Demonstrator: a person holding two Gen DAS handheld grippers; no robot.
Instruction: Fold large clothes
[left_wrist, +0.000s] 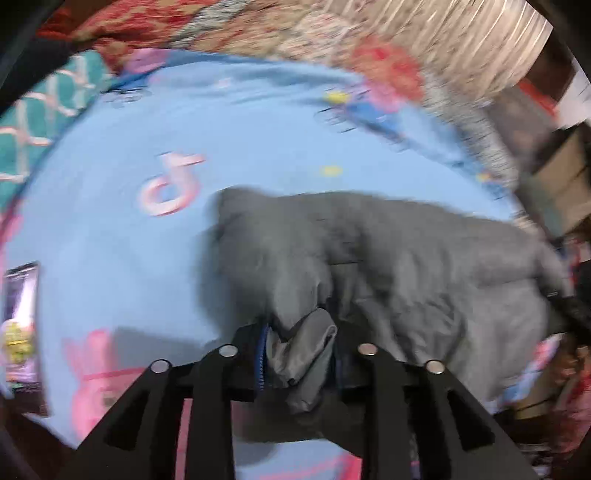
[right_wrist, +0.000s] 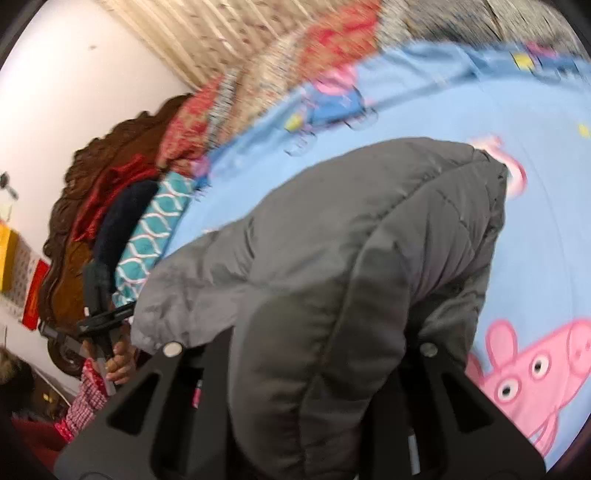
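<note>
The left gripper (left_wrist: 299, 358) is clenched on a bunched fold of the grey padded jacket (left_wrist: 406, 266); the right gripper (right_wrist: 299, 369) pinches a thick quilted edge of it, hiding its fingertips. The jacket looks soft, puffy, light and probably slippery, so hems and seams seem the safest holds. It hangs partly lifted over the blue cartoon bedsheet (left_wrist: 110, 240). Open bed runs toward ten o'clock; pillows (left_wrist: 44, 118) and a blanket (left_wrist: 258, 29) crowd twelve.

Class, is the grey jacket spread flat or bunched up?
Bunched up: the grey jacket humps over the blue sheet, gripped at both ends.
</note>
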